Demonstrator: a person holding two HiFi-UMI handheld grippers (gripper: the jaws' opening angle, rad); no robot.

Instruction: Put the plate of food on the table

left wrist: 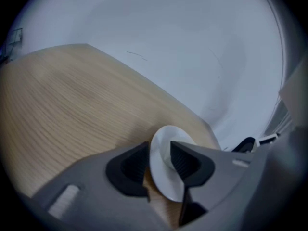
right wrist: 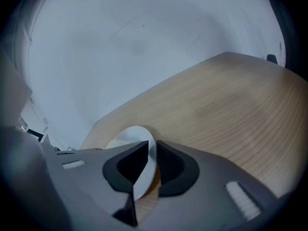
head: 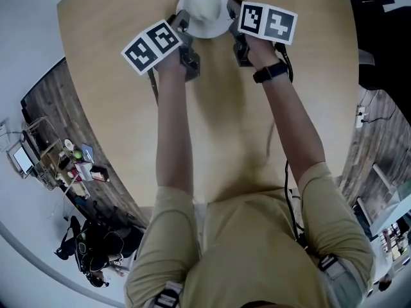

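1. Found the plate (head: 207, 34) lying flat on the bench (head: 289, 120), close to its far edge and about midway between left and right, with a pale mound of food (head: 204, 8) in its middle.
2. Saw the left hand-held gripper (head: 182, 21) at the plate's left rim and the right hand-held gripper (head: 232, 8) at its right rim, both reaching in from the near side.
3. In the left gripper view, read the left hand-held gripper (left wrist: 159, 153) as open: pads parted round the plate (left wrist: 162, 177), rim standing loosely between them, no squeeze on it.
4. In the right gripper view, read the right hand-held gripper (right wrist: 153, 155) as closed on the plate (right wrist: 127, 138), with the rim pinched in the narrow slot between the two pads.
5. Judged the task nearly done: plate down on the bench, left side free, right side not yet freed.
6. Judged the coming move to hang on the right-hand grip. Placed the plate to the left of that hand-held gripper, rim running through its slot; being round, offered no long axis to mind.
7. Reckoned the safe way out to be parting the pads first, then drawing off to the right and near; feared a drag or tilt of the plate, and spilled food, from pulling away while clamped.
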